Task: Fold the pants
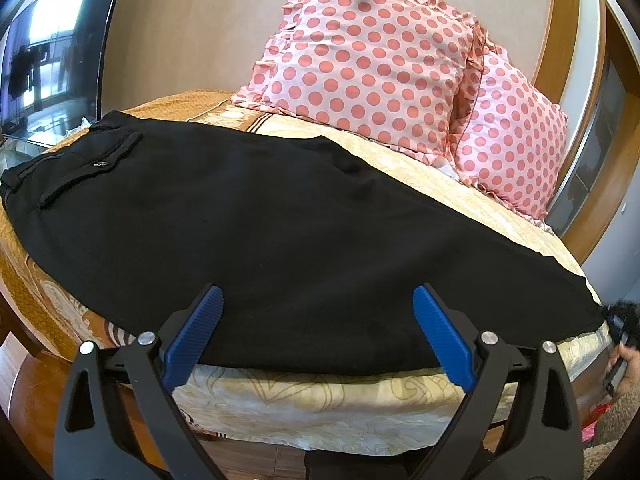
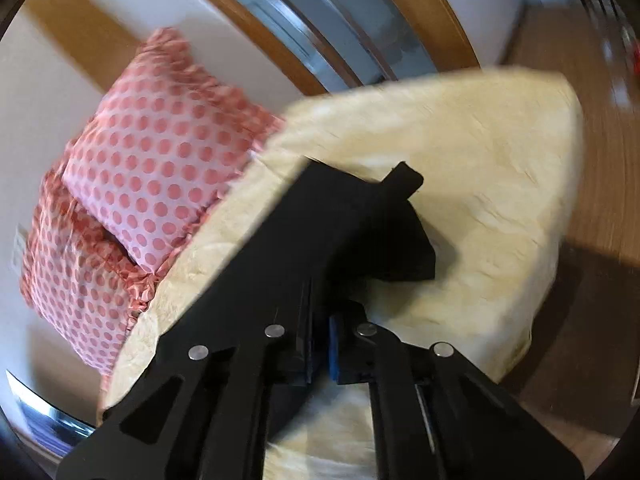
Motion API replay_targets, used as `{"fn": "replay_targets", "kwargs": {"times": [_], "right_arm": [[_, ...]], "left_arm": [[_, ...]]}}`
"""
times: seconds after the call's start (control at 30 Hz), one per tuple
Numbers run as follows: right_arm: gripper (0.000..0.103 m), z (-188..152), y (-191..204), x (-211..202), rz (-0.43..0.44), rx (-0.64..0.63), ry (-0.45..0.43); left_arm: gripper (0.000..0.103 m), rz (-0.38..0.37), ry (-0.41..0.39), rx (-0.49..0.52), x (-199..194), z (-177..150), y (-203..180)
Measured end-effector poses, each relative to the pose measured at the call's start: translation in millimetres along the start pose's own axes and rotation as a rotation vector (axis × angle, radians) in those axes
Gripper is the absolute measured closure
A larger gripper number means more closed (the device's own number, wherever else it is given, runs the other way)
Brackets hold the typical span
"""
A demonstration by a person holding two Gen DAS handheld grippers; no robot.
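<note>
Black pants (image 1: pixel 260 232) lie flat across the bed, folded lengthwise, waistband and back pocket at the left, leg hems at the right. My left gripper (image 1: pixel 316 304) is open, its blue pads either side of the pants' near edge at mid-length. My right gripper (image 2: pixel 320 344) is shut on the pants' leg hem (image 2: pixel 360 220), lifting the black cloth off the cream bedspread (image 2: pixel 480 160). It shows at the far right of the left wrist view (image 1: pixel 622 320), blurred.
Two pink polka-dot pillows (image 1: pixel 372 60) lean on the headboard wall behind the pants. A dark TV screen (image 1: pixel 52 52) stands at the left. The bed edge (image 1: pixel 320 400) drops to wooden floor (image 2: pixel 600 160) on the near and right sides.
</note>
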State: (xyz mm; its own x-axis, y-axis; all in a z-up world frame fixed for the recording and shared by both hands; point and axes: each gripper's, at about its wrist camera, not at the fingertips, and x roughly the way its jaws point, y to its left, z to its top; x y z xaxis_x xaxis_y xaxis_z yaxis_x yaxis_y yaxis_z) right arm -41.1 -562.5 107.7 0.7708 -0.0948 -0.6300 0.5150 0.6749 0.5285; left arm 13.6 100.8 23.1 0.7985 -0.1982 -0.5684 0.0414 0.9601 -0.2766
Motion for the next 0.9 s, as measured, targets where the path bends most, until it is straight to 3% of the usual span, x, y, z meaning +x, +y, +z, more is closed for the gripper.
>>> {"fn": "replay_targets", "kwargs": {"times": [0.1, 0.23, 0.33, 0.43, 0.5, 0.7, 0.8, 0.9], "right_arm": [[0.097, -3, 80, -5, 0.164, -0.177, -0.03], [0.097, -55, 205, -3, 0.487, -0.41, 0.032], [0.097, -136, 278, 22, 0.669, -0.569, 0.26], [0.097, -222, 311, 58, 0.669, -0.689, 0.543], [0.097, -249, 312, 70, 0.664, -0.675, 0.629], [0.097, -225, 331, 53, 0.728, -0.613, 0.539], [0.097, -255, 340, 51, 0.698, -0.748, 0.571], [0.096, -266, 334, 53, 0.69, -0.765, 0.591]], "left_arm": [[0.007, 0.01, 0.001, -0.001, 1, 0, -1], [0.009, 0.027, 0.002, -0.018, 0, 1, -1], [0.013, -0.017, 0.001, -0.091, -10, 6, 7], [0.013, -0.011, -0.031, -0.152, -29, 9, 22], [0.013, 0.031, -0.061, -0.181, -45, 9, 36], [0.013, 0.126, -0.095, -0.304, -71, 6, 84], [0.013, 0.1, -0.078, -0.396, -68, 4, 103], [0.013, 0.067, -0.061, -0.442, -65, 0, 110]]}}
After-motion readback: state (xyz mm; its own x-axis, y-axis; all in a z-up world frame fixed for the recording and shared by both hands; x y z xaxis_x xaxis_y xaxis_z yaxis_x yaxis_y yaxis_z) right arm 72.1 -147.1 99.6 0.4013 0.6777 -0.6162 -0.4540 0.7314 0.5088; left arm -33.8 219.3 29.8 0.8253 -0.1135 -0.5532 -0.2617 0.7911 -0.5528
